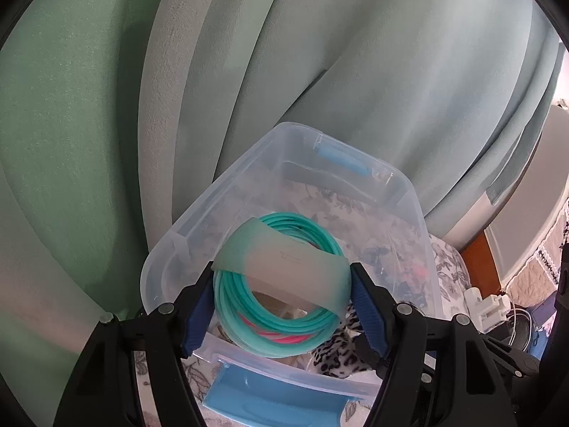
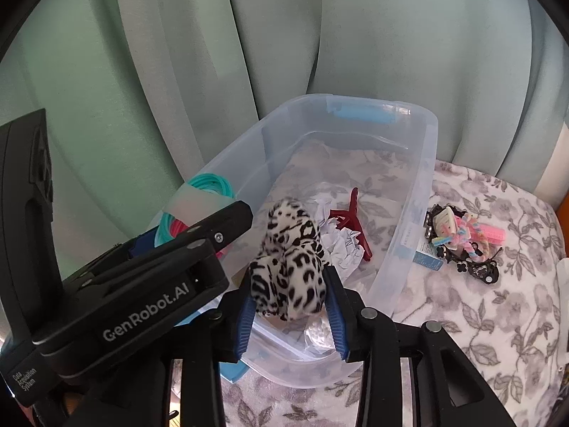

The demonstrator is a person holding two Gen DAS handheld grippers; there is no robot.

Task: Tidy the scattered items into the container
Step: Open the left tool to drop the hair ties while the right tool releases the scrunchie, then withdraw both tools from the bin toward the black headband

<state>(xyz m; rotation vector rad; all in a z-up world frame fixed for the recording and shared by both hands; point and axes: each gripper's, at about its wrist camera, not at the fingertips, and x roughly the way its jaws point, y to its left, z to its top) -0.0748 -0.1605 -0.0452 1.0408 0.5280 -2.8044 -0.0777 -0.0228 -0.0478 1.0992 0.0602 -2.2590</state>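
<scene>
Clear plastic bin anchors the scene: the left gripper, angled down over its near rim, pinches a teal coil, while the right gripper, tilted likewise, brackets a leopard-print scrunchie, contact unclear.

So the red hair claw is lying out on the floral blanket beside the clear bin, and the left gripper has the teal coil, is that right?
Not quite. The red hair claw lies inside the clear bin, next to crumpled paper, as the right wrist view shows. The left gripper does have the teal coil.
</scene>
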